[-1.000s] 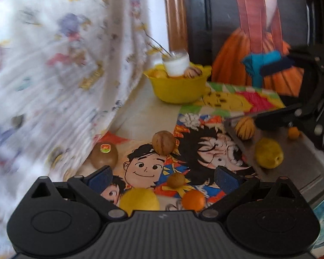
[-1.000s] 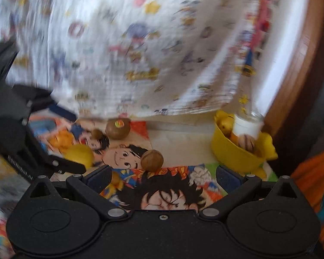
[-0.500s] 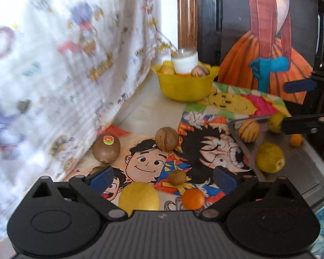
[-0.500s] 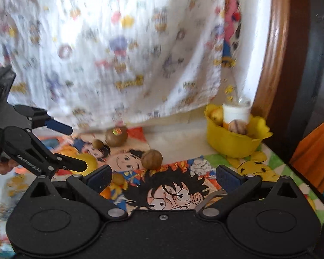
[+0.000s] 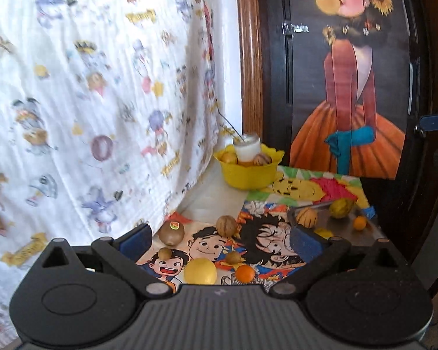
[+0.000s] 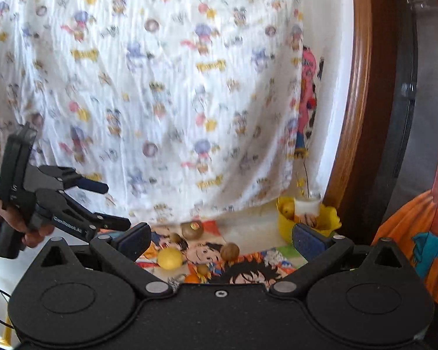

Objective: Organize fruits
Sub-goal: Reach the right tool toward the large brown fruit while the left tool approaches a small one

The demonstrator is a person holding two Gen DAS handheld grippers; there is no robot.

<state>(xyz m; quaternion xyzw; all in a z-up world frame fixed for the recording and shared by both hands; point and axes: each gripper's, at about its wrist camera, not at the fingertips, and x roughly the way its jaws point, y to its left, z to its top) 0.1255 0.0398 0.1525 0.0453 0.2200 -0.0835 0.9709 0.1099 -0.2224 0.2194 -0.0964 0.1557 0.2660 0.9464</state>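
Observation:
Fruits lie on a cartoon-print mat (image 5: 265, 245): a kiwi (image 5: 171, 232), a walnut (image 5: 226, 225), a lemon (image 5: 200, 271), a small orange (image 5: 245, 273) and two small brown fruits (image 5: 164, 253). A grey tray (image 5: 344, 233) at the right holds a striped fruit (image 5: 306, 217), a yellow-green fruit (image 5: 340, 207) and a small orange (image 5: 359, 222). My left gripper (image 5: 220, 240) is open and empty, raised above the mat. My right gripper (image 6: 220, 237) is open and empty, also raised. The left gripper also shows in the right wrist view (image 6: 102, 204), held in a hand.
A yellow bowl (image 5: 248, 175) with a white jar (image 5: 248, 148) and fruits stands at the back of the table. A patterned white cloth (image 5: 102, 102) hangs along the left. A dark door with a poster (image 5: 350, 87) stands behind.
Both grippers have lifted up and pulled back from the table, so the fruits look smaller and lower. The right gripper has left the tray area in the left wrist view. Both stay open.

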